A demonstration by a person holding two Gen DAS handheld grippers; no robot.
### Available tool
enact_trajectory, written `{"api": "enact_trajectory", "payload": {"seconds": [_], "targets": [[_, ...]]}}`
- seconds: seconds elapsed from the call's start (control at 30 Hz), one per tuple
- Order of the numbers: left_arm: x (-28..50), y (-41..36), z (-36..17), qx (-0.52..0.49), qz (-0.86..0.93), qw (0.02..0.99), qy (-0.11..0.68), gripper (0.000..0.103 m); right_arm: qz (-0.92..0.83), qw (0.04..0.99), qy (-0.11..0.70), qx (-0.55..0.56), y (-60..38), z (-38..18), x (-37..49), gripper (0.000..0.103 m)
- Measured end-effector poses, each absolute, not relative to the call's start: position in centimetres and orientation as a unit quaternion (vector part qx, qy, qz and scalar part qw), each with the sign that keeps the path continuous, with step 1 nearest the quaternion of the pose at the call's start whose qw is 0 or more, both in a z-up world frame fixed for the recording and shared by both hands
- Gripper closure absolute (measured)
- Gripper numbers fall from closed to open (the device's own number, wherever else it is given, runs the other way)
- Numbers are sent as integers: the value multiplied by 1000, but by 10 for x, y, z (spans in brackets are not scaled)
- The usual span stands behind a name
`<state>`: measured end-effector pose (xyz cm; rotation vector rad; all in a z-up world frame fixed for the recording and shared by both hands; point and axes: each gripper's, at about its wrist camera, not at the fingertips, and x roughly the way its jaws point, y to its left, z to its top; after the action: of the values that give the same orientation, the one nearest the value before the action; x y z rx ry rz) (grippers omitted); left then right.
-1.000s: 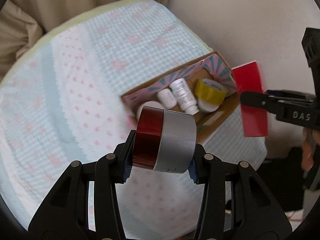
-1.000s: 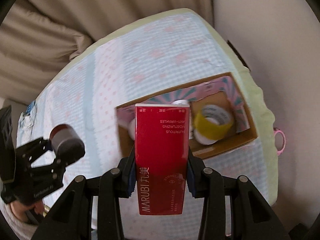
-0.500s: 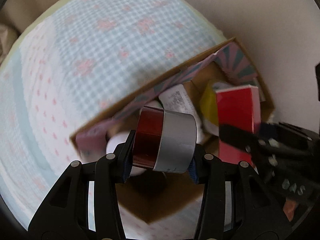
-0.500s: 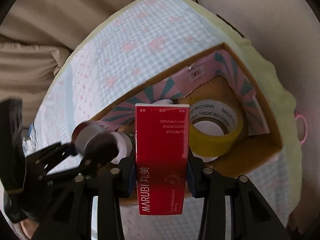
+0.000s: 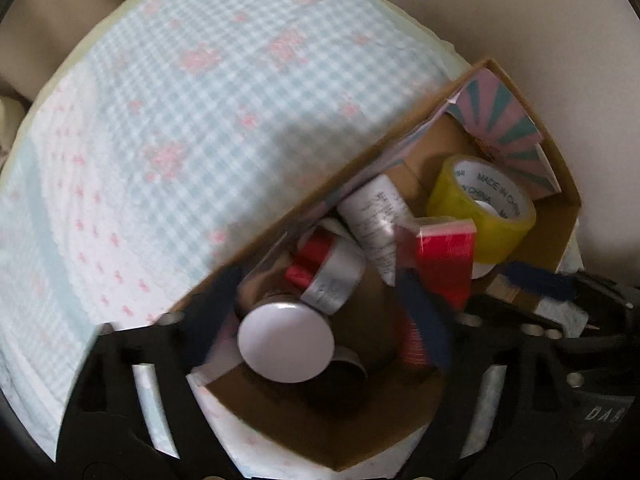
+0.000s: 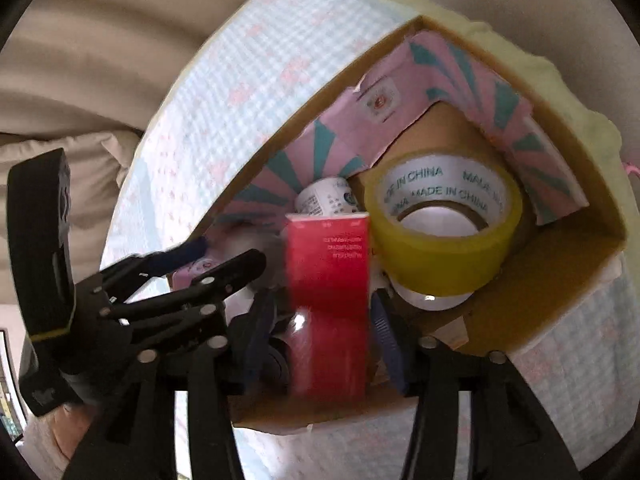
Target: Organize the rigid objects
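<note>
Both claws have dropped from above the bed into the cardboard box [image 6: 576,248]. Left claw [image 5: 320,312] now stands wide, its red-and-silver canister [image 5: 332,268] released beside a white-lidded jar [image 5: 286,346]. Right claw [image 6: 320,344] stands slightly apart around the red carton [image 6: 328,256], which sits inside by the yellow tape roll [image 6: 440,240] and white bottle [image 6: 326,198]. Organizing looks nearly finished; only withdrawing remains.

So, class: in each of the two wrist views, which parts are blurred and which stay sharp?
Left wrist view: the red box and the gripper fingers are smeared by motion, while the yellow tape roll stays fairly sharp. Right wrist view: the red box is blurred lower down; the tape's print reads clearly, with glare beneath it.
</note>
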<state>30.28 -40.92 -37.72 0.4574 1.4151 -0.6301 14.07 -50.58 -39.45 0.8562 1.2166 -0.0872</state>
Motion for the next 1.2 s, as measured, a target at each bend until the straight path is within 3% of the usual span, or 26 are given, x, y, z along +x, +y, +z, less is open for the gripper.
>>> {"api": "enact_trajectory", "payload": {"seconds": [0.03,0.07,0.1,0.3,0.63,0.87,1.2], "targets": [[303,-405,-375,204,-277,694,632,0,-55,735,559,381,-508,-391,138,31],[302,-402,-374,203,-276,696,630,0,-69,735,564,370,-511,-389,134,12],[300,-398,-373,200,-277,695,632,0,-78,735,566,365,-514,-388,132,4],[288,-382,-374,198,-261,694,641,0,-65,745,596,292,-509,-384,137,2],[271,-370,-353,188,-261,703,634,0,-74,750,586,296,-507,-372,131,1],[250,-343,-293,161,-243,743,603,0,-77,780,559,272,-497,-325,122,1],[182,-229,-156,63,-178,832,521,0,-35,854,496,151,-417,-190,94,1]]}}
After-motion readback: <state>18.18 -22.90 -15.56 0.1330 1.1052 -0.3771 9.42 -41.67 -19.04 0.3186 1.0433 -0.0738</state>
